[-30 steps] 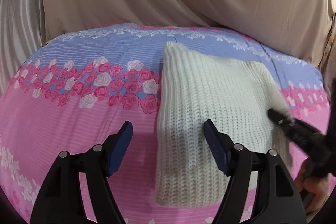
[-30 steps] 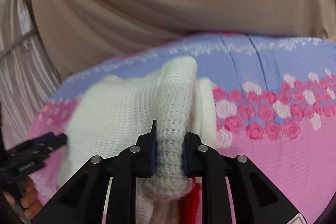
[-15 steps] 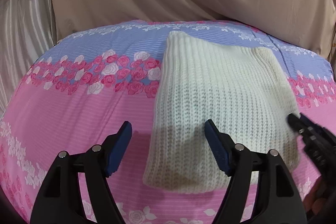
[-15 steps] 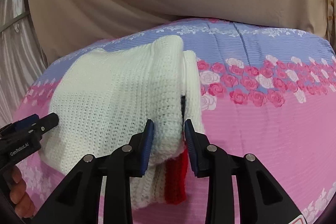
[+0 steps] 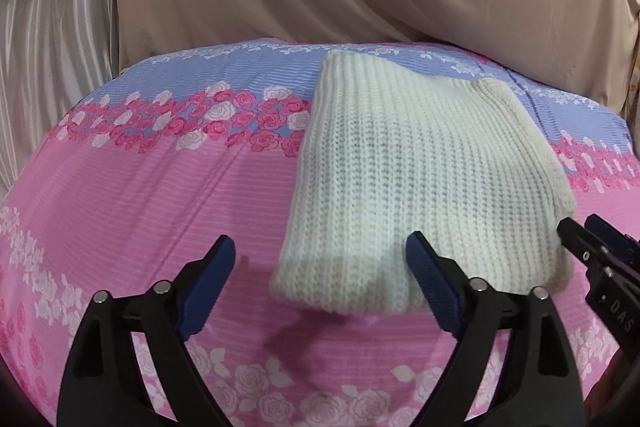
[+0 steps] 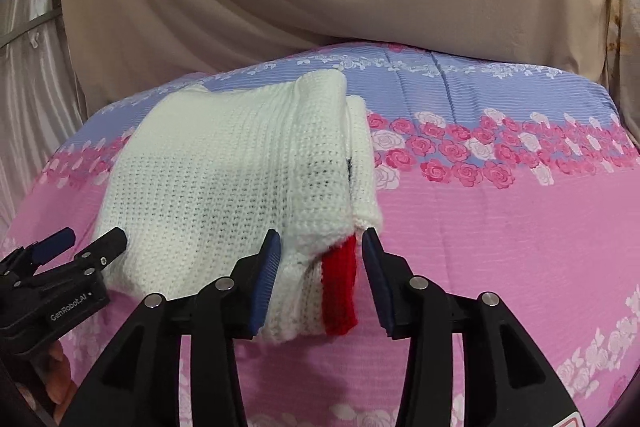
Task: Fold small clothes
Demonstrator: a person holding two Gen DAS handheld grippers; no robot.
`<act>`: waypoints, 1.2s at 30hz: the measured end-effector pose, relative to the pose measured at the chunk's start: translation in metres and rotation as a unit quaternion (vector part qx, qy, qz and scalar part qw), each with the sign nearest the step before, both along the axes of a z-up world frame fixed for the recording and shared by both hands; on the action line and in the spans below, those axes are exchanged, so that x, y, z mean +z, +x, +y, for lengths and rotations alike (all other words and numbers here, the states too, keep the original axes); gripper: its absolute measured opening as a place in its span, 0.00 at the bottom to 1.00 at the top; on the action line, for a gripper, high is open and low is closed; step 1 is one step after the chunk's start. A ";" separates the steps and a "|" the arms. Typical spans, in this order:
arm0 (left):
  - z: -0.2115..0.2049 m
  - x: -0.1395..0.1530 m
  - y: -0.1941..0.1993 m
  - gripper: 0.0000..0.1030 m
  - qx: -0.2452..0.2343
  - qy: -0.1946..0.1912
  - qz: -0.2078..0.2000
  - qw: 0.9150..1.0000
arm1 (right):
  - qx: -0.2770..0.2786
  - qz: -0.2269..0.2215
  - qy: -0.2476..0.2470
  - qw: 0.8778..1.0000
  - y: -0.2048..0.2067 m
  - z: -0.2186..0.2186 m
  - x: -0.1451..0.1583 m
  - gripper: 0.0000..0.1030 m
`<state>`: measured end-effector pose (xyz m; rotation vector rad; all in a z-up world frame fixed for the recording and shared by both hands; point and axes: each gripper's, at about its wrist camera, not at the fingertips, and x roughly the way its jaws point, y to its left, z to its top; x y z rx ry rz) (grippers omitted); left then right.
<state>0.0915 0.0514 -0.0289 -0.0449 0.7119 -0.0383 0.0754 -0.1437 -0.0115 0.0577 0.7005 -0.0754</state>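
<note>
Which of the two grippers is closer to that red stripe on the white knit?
Right. The right gripper has just been opening, astride the corner where the red stripe shows. The left gripper hangs open at the white knit's opposite corner.

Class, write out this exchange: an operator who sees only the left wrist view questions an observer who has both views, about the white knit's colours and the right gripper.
Operator: From here the white knit looks plain white. Is there any other colour?
Observer: Yes. A red band shows among the layers at its near corner, on the side by the right gripper.
Operator: I see only that gripper's tips. Is it clamping the knit?
Observer: No. Its jaws have just been opening. The folded edge lies between them, and the pad on the red band's side stands clear of it.
</note>
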 end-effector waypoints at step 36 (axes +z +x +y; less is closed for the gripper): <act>-0.031 -0.023 -0.052 0.90 0.032 0.064 0.005 0.997 | -0.055 0.030 -0.053 0.997 -0.058 0.016 -0.038 0.81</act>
